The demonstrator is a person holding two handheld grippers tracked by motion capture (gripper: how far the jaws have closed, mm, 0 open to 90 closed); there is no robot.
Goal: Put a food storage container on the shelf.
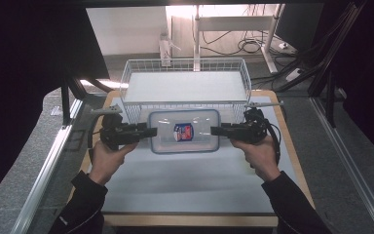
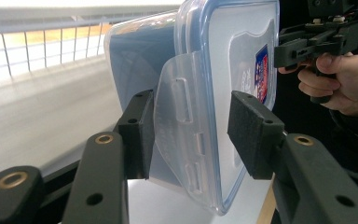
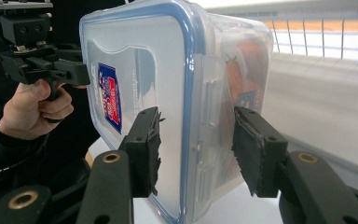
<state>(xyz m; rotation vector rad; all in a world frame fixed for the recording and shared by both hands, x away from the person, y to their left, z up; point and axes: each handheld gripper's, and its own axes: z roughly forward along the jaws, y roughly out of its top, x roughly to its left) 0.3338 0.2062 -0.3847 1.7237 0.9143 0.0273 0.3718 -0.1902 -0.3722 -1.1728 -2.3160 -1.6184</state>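
Observation:
A clear plastic container (image 1: 184,131) with a blue-rimmed lid and a red and blue label lies in front of the wire basket, between my two grippers. My left gripper (image 1: 153,131) is at its left end. In the left gripper view the container (image 2: 223,56) has its clear latch flap (image 2: 182,116) swung out between my open jaws (image 2: 191,135); one pad touches the flap, the other stands off the lid. My right gripper (image 1: 213,130) is at the right end. There the jaws (image 3: 196,144) straddle the container's (image 3: 140,60) latched edge, open, with a small gap on the lid side.
A white wire basket (image 1: 185,59) stands just behind the container on the light table (image 1: 185,180). A metal rail (image 1: 44,170) runs along the table's left side. Cables and desk legs sit on the floor beyond.

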